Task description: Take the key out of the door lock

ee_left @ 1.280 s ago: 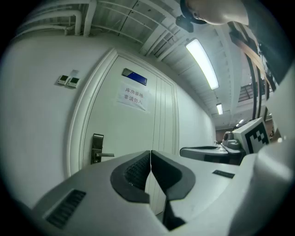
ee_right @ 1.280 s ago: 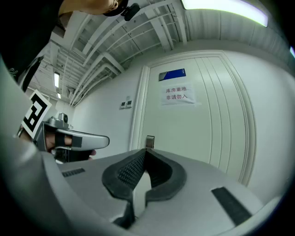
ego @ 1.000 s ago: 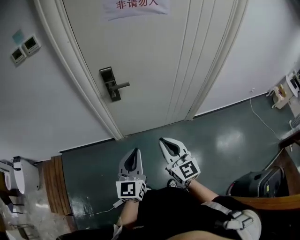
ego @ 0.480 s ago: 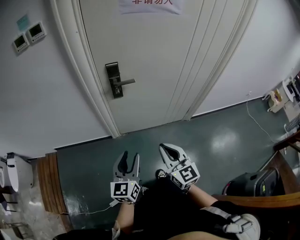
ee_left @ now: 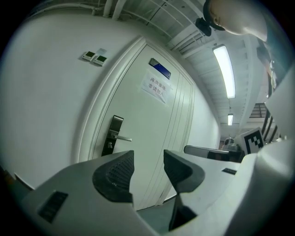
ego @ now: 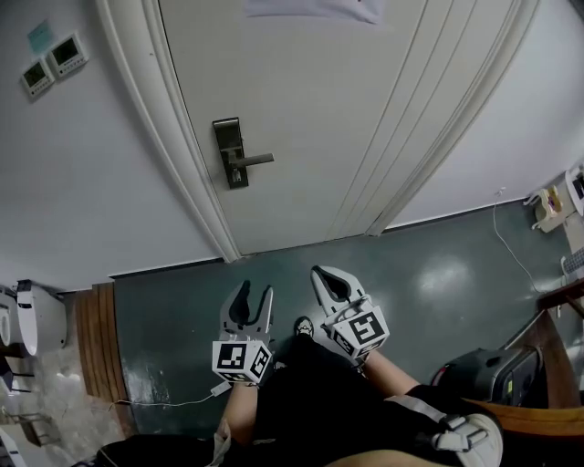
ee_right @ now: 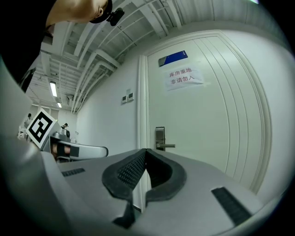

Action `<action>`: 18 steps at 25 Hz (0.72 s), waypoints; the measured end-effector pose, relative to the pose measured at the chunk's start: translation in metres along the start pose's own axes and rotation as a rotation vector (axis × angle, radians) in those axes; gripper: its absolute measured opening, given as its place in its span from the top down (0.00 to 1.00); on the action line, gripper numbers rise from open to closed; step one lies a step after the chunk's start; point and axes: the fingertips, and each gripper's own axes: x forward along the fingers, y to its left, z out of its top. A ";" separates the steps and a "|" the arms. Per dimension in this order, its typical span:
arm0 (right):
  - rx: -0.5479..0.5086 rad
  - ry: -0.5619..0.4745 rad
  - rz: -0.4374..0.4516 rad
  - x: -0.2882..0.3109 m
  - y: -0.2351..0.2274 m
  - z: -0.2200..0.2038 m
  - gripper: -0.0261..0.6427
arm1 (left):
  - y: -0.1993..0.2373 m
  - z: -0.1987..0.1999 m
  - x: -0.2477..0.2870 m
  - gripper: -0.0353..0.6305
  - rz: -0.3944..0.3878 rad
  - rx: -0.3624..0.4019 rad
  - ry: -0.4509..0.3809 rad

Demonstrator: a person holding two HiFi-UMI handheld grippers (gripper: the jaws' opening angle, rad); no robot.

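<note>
The dark metal lock plate (ego: 231,150) with its lever handle (ego: 257,161) sits on the white door (ego: 365,119), far ahead of both grippers. A small pale spot under the handle may be the key; it is too small to tell. My left gripper (ego: 253,294) hangs low over the floor, its jaws opening with nothing between them. In the left gripper view the gripper (ee_left: 148,159) points at the door just right of the lock (ee_left: 113,134). My right gripper (ego: 318,272) is shut and empty beside it. In the right gripper view its tips (ee_right: 145,151) meet below the lock (ee_right: 160,138).
Two wall panels (ego: 53,64) hang left of the door frame. A paper notice (ego: 315,7) is stuck high on the door. Wooden boards (ego: 91,337) and a white device (ego: 32,315) stand at the left. A black object (ego: 484,378) and a wooden edge are at the right.
The left gripper's jaws went from shut to wide apart. The lock has shifted a little right and up in the head view. The right gripper stays shut in about the same place.
</note>
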 end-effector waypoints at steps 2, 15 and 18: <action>-0.008 -0.017 0.005 0.014 -0.016 0.008 0.95 | 0.004 0.009 0.022 0.67 0.000 0.012 -0.009; 0.069 -0.010 0.053 0.081 -0.106 0.002 0.95 | 0.008 0.008 0.138 0.67 0.004 -0.025 0.051; 0.086 -0.015 0.076 0.091 -0.117 0.000 0.95 | 0.009 0.008 0.152 0.67 0.020 -0.017 0.057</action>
